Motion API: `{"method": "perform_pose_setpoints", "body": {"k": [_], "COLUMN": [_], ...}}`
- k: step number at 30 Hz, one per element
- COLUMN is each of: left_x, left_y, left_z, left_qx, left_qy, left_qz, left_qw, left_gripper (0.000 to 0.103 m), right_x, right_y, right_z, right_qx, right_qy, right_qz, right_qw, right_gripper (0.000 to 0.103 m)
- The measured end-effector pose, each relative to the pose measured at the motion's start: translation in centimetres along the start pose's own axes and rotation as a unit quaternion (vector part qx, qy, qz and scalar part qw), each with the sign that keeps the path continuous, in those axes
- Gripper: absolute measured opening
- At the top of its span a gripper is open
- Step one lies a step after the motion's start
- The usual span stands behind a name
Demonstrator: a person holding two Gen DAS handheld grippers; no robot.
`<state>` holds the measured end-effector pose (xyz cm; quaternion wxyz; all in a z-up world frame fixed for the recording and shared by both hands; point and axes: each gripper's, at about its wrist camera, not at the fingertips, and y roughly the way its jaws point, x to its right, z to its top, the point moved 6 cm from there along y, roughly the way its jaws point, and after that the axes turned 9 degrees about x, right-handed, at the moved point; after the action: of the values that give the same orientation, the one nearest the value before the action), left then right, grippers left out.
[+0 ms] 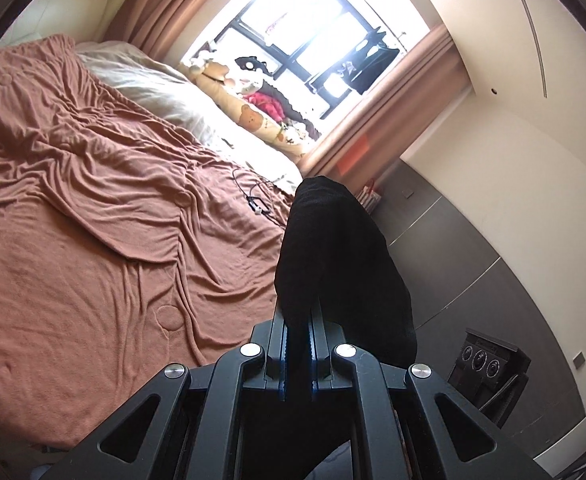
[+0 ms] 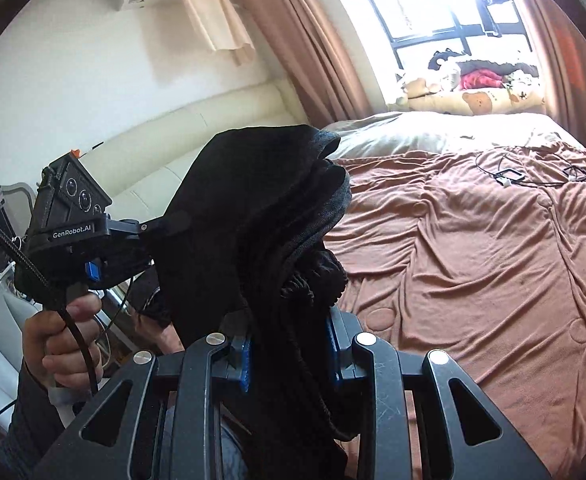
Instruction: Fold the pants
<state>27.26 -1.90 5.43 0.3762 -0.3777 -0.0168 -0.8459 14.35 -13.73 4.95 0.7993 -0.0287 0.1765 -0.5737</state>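
Note:
The black pants (image 1: 333, 256) hang in the air between both grippers, above the bed. My left gripper (image 1: 299, 320) is shut on one edge of the pants, and the fabric drapes over its fingers. My right gripper (image 2: 291, 336) is shut on a thick bunch of the pants (image 2: 261, 208), including the gathered waistband. In the right wrist view, the left gripper's body (image 2: 73, 224) shows at the left, held by a hand, with the pants stretched from it.
The bed with a wrinkled rust-brown cover (image 1: 93, 216) (image 2: 473, 248) lies below. A cable and small device (image 1: 257, 204) (image 2: 509, 178) lie on it. Pillows and plush toys (image 2: 473, 96) sit by the window. A cream headboard (image 2: 213, 128) stands at the left.

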Motion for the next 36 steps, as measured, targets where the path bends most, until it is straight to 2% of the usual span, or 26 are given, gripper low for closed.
{"method": "perform_pose_setpoints", "body": {"k": [12, 18, 28, 36], "left_x": [-1.5, -2.6, -5.3, -9.1], "left_y": [-8.6, -12.2, -18.6, -23.7], "left_z": [3.0, 4.5, 7.8, 10.1], "left_qx": [0.051, 0.074, 0.107, 0.135], "left_qy": [-0.004, -0.003, 0.025, 0.030], "left_qz": [0.015, 0.024, 0.072, 0.100], "left_qw": [0.9986, 0.9970, 0.9913, 0.9854], "left_gripper": [0.008, 0.008, 0.008, 0.008], "right_x": [-5.9, -7.4, -10.7, -13.3], "right_y": [1.7, 3.8, 7.8, 11.8], "right_z": [1.6, 1.5, 1.7, 1.6], "right_qx": [-0.010, -0.017, -0.022, -0.032], "right_qy": [-0.040, -0.052, -0.065, -0.075], "right_qz": [0.027, 0.041, 0.077, 0.113], "right_qw": [0.999, 0.998, 0.995, 0.990], "right_gripper": [0.025, 0.025, 0.025, 0.025]}}
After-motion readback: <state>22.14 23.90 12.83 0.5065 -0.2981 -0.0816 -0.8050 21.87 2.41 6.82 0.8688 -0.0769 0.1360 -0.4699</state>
